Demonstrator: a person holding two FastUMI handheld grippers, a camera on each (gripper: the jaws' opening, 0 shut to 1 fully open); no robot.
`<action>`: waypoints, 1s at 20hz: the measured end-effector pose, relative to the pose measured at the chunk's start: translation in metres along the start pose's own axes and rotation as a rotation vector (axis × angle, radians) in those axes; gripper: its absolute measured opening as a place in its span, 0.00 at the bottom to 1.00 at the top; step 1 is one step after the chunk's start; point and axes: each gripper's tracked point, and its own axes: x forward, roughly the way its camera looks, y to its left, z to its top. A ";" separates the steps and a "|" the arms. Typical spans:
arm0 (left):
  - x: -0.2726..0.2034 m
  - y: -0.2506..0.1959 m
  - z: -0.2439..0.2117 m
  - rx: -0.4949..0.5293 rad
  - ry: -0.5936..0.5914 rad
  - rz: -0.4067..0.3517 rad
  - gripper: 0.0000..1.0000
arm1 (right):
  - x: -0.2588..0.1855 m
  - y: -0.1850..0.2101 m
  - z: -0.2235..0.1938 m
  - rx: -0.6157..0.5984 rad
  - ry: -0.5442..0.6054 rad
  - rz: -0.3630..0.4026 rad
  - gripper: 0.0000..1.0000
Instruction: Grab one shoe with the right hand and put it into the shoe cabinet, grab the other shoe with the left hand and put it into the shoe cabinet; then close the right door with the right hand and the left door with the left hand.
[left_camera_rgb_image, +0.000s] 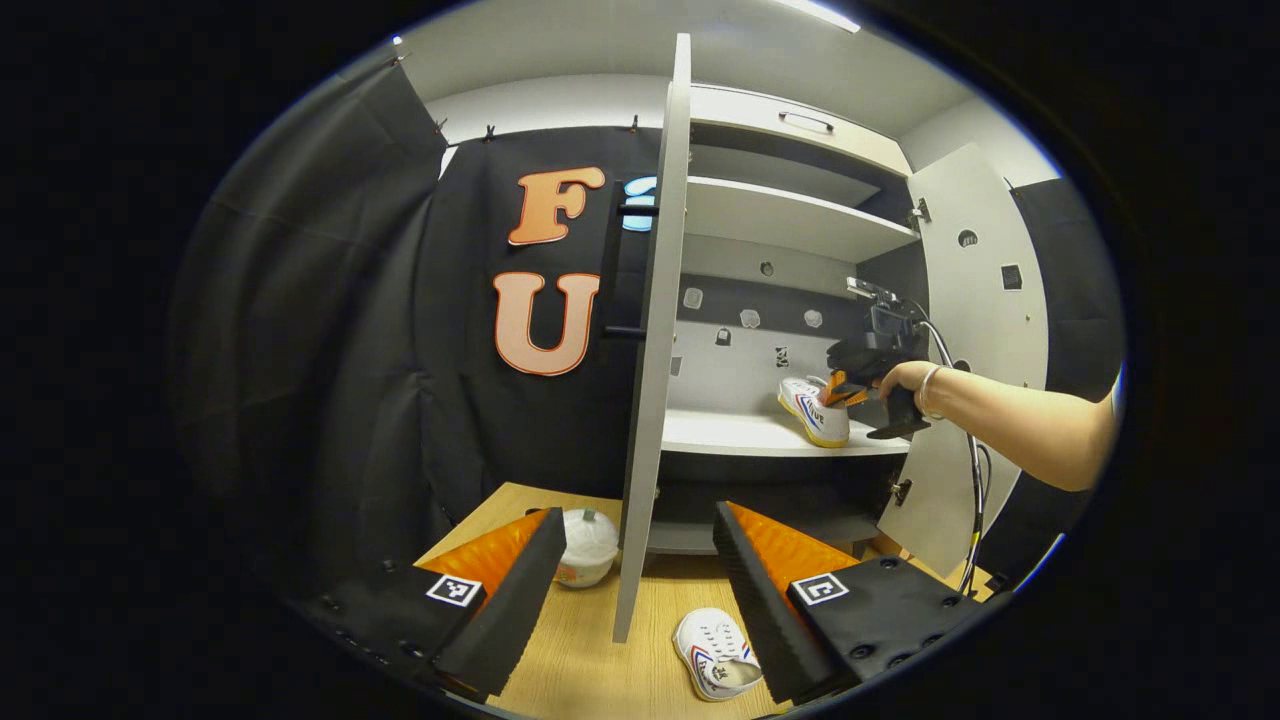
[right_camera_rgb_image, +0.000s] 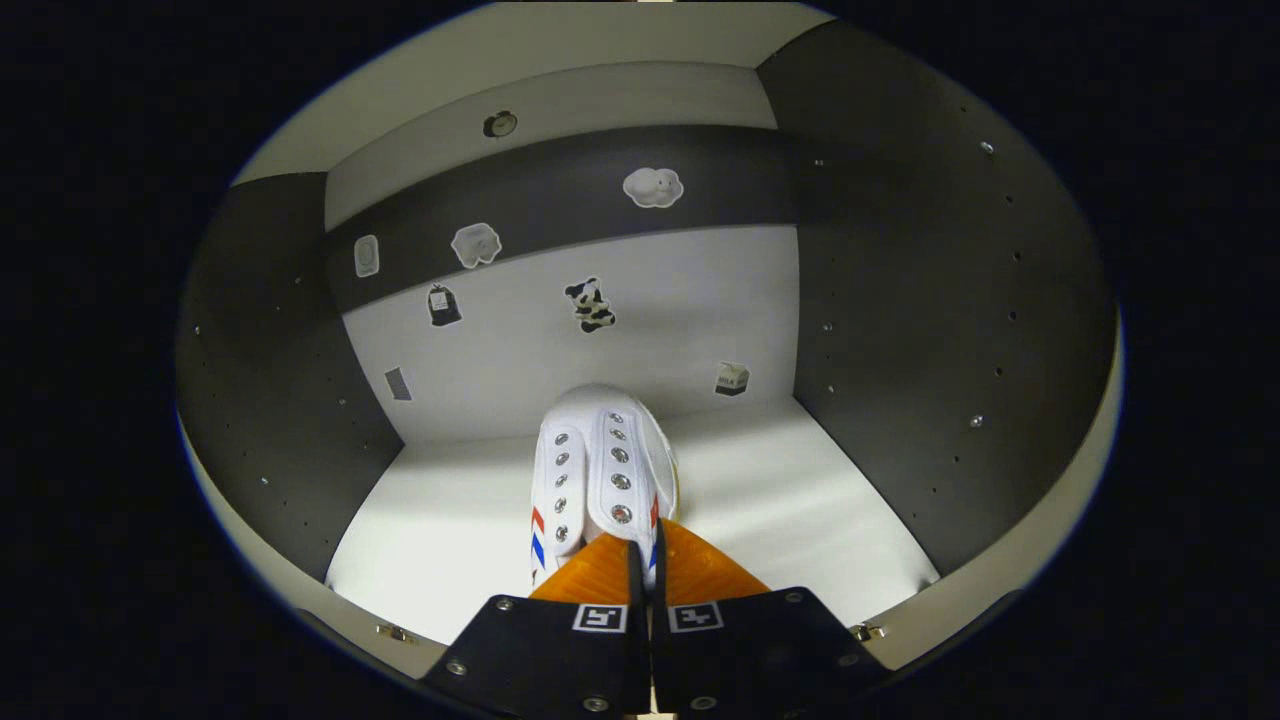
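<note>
I have the first shoe (right_camera_rgb_image: 601, 470) on the cabinet's lower shelf (right_camera_rgb_image: 800, 520), toe toward the back wall, and my right gripper (right_camera_rgb_image: 640, 560) has its jaws pressed nearly together, pinching the shoe's heel edge, so I judge this placement nearly done but not released. The second shoe (left_camera_rgb_image: 715, 655) lies on the wooden surface (left_camera_rgb_image: 590, 650) just below my left gripper (left_camera_rgb_image: 640, 590), whose jaws are spread wide and hold nothing. Left to do: that shoe, then the right door (left_camera_rgb_image: 975, 330) and left door (left_camera_rgb_image: 655, 330) (both stand open).
</note>
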 end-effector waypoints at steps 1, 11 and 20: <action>0.001 -0.001 0.000 0.002 -0.001 0.000 0.99 | 0.004 0.000 0.000 0.007 0.004 -0.003 0.00; 0.000 -0.008 0.001 0.011 -0.007 -0.011 0.97 | -0.013 0.000 0.017 -0.001 -0.063 -0.002 0.17; -0.012 -0.028 -0.013 0.013 0.010 -0.043 0.97 | -0.118 -0.010 0.014 -0.116 -0.254 -0.003 0.42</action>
